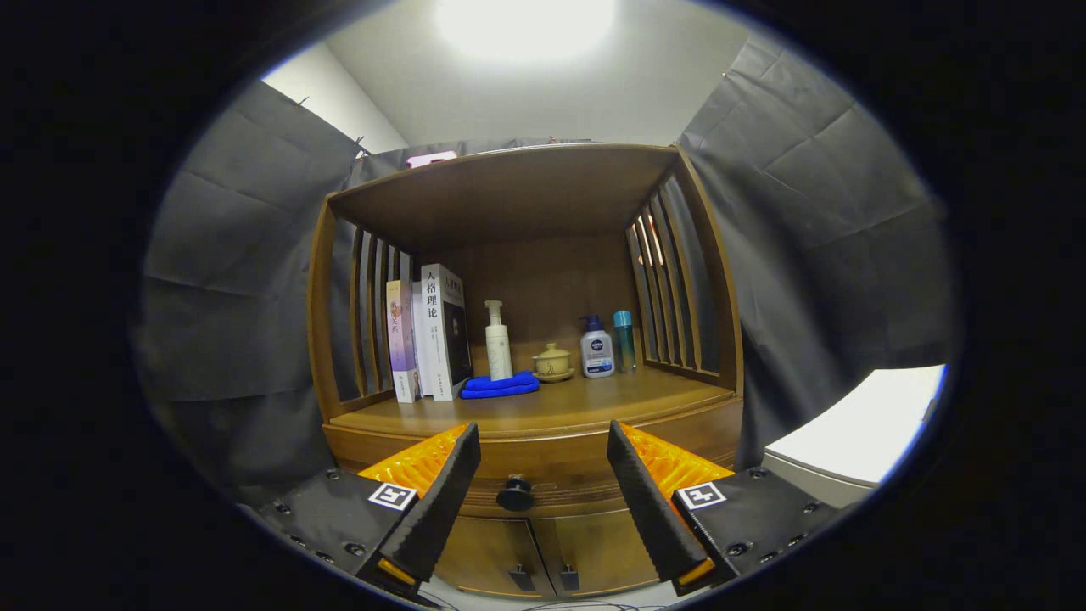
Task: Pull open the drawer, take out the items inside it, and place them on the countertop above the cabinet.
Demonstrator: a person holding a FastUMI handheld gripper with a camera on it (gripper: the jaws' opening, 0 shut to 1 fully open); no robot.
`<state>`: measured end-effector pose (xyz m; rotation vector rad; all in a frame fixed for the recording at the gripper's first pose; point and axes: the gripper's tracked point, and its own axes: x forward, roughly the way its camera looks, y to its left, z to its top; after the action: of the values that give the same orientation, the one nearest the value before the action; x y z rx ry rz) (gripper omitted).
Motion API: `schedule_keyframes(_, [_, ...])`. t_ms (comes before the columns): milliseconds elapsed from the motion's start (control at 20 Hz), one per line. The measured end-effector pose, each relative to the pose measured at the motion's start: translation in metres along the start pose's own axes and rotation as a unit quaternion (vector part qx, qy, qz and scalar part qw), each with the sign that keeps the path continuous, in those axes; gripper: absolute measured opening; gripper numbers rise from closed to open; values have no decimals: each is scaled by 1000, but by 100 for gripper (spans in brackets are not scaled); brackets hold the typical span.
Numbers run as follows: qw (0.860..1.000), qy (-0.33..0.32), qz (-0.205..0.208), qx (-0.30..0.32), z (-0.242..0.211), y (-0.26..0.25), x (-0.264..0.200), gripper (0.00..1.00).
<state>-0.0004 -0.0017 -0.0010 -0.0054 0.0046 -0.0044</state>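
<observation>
While the drawer (543, 462) is sitting shut, the gripper (543, 458) is hanging spread, seemingly framing its knob (515, 493) at lower centre for gripping.

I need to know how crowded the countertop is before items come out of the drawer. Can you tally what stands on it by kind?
Books: 3
Bottles (pump bottle, white bottle, teal bottle): 3
Lidded cup on saucer: 1
Folded blue cloth: 1
Total: 8
The tool is open, with the drawer knob between its fingers, untouched.
</observation>
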Motion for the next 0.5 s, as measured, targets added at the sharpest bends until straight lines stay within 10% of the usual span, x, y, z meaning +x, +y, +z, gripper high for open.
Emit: schedule_keyframes(500, [1000, 12, 9, -1, -5, 5, 0, 96])
